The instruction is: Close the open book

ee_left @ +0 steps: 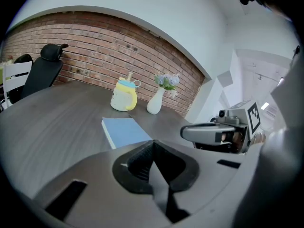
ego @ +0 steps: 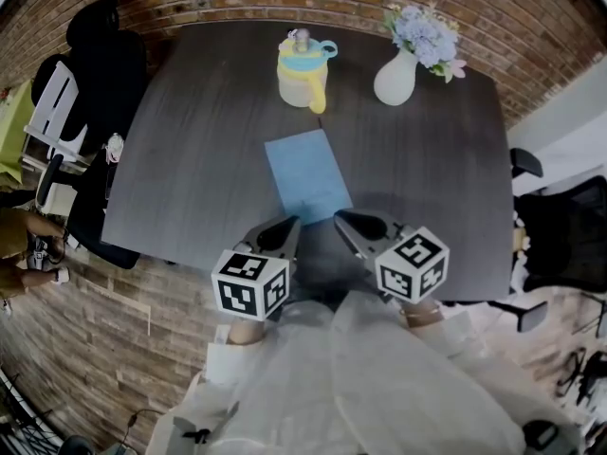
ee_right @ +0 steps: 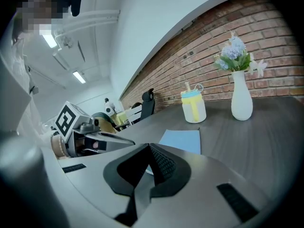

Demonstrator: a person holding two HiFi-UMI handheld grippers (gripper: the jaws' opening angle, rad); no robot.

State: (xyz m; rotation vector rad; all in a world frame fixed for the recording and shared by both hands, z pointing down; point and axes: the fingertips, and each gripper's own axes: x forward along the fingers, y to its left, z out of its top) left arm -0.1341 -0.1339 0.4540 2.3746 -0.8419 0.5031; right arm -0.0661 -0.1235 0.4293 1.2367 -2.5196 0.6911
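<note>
A blue book (ego: 307, 173) lies closed and flat on the dark table (ego: 190, 159), just ahead of the left gripper (ego: 288, 225) and right gripper (ego: 342, 219), both with jaws pressed together, holding nothing.

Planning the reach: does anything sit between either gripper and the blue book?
Nothing visible. Only bare table lies between the left gripper, the right gripper and the blue book; the yellow cup and white vase stand beyond it.
</note>
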